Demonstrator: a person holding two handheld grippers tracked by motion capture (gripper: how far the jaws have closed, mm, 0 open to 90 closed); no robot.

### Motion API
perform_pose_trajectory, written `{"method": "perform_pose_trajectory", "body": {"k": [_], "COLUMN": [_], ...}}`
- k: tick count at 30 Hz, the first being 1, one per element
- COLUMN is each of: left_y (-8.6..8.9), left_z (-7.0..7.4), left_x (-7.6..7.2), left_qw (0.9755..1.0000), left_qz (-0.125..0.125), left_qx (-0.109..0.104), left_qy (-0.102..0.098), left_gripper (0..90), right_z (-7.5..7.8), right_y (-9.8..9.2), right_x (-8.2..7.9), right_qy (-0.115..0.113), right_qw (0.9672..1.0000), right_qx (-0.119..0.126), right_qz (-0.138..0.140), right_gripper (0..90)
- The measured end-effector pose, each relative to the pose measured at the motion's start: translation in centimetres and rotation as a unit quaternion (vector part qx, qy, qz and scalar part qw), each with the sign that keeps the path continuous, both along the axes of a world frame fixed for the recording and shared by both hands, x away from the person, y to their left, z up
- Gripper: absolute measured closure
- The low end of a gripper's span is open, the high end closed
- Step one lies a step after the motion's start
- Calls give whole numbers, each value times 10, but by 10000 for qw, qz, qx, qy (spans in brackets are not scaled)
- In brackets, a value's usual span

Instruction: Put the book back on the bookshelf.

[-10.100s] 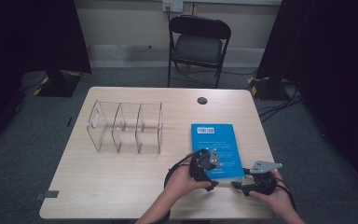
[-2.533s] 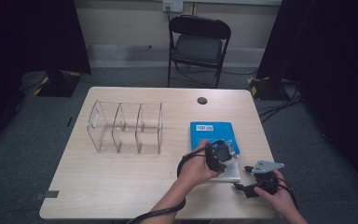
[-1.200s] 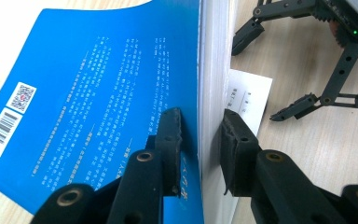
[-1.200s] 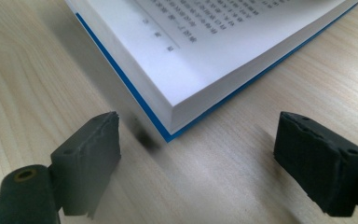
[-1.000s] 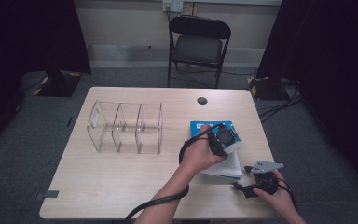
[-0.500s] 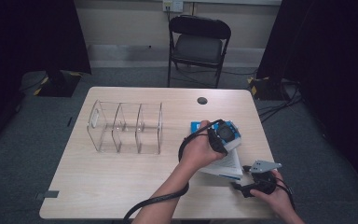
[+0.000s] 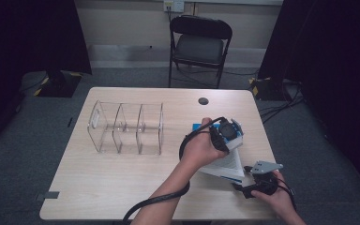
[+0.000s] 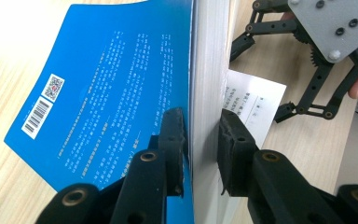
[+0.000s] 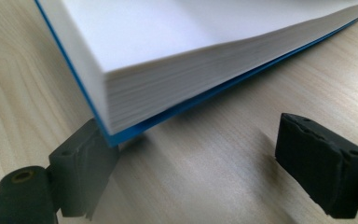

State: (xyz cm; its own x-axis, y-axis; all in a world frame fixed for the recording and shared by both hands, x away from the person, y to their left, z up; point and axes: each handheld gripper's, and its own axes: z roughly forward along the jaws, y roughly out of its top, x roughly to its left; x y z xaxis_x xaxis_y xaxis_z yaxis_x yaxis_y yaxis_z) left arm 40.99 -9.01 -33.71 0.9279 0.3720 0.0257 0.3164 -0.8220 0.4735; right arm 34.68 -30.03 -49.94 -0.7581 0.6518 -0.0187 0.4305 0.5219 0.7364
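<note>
— Listing item one: the book point(image 7: 225, 161), blue cover, white pages. Where is it?

— At the near right part of the table point(image 7: 122, 187), to the right of the clear rack point(image 7: 126, 127). The far side of the book is lifted off the wood and the near edge is low; in the high view its pages face the person.

— Item two, the left gripper point(image 8: 200, 140)?

— Closed on the book. In the left gripper view one jaw presses the blue back cover beside the printed text, the other presses the white page block, with the pages pinched between them. A barcode point(image 8: 36, 116) and a square code sit toward the cover's far corner. In the high view the left hand point(image 7: 201, 149) holds the gripper above the raised part of the book.

— Item three, the right gripper point(image 9: 200, 163)?

— Jaws wide apart, gripping nothing. In the right gripper view they lie low over the table; one jaw sits right at the book's near corner, under the blue cover's edge, though contact cannot be told. The other jaw stands well clear over bare wood. The right hand point(image 7: 274, 194) rests at the table's near right edge.

— Other entries?

— A folding chair point(image 7: 199, 44) beyond the table; a dark round spot point(image 7: 203, 101) near the table's far edge.
</note>
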Motion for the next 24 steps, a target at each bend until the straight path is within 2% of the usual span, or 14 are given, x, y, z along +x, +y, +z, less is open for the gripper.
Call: {"method": "perform_pose_trajectory", "body": {"k": [5, 8, 13, 15, 16, 19, 21, 22, 24], "left_y": [0, 0, -1, -2, -2, -2, -2, -1, 0], "left_z": [0, 1, 2, 2, 2, 1, -1, -1, -1], "left_x": [-2, -3, -6, -8, -9, -9, -12, -10, -11], "left_qw": [10000, 10000, 10000, 10000, 10000, 10000, 9999, 9999, 10000], "left_qz": [67, -8, -7, 1, -35, -65, 24, -79, -71], "left_qx": [-33, 64, 40, 46, 38, 43, -18, 50, 15], "left_qy": [46, 12, 31, 71, 61, 53, 114, 54, 62], "left_gripper": [738, 738, 738, 738, 737, 736, 736, 736, 735], "right_z": [0, 0, 0, 0, 1, 2, 2, 2, 4], "right_y": [0, -2, -2, -1, -1, -2, -3, -4, -4], "right_x": [1, 2, 2, 2, 3, 4, 4, 4, 4], "right_qy": [-55, -62, -49, -158, -233, -246, -287, -325, -417], "right_qw": [10000, 10000, 10000, 9999, 9997, 9996, 9993, 9991, 9987], "right_qx": [-6, 76, 68, 17, 71, 152, 231, 257, 303], "right_qz": [17, -14, -18, -12, -16, -2, -5, -8, 14], "right_gripper": [133, 132, 137, 139, 134, 130, 128, 129, 128]}}
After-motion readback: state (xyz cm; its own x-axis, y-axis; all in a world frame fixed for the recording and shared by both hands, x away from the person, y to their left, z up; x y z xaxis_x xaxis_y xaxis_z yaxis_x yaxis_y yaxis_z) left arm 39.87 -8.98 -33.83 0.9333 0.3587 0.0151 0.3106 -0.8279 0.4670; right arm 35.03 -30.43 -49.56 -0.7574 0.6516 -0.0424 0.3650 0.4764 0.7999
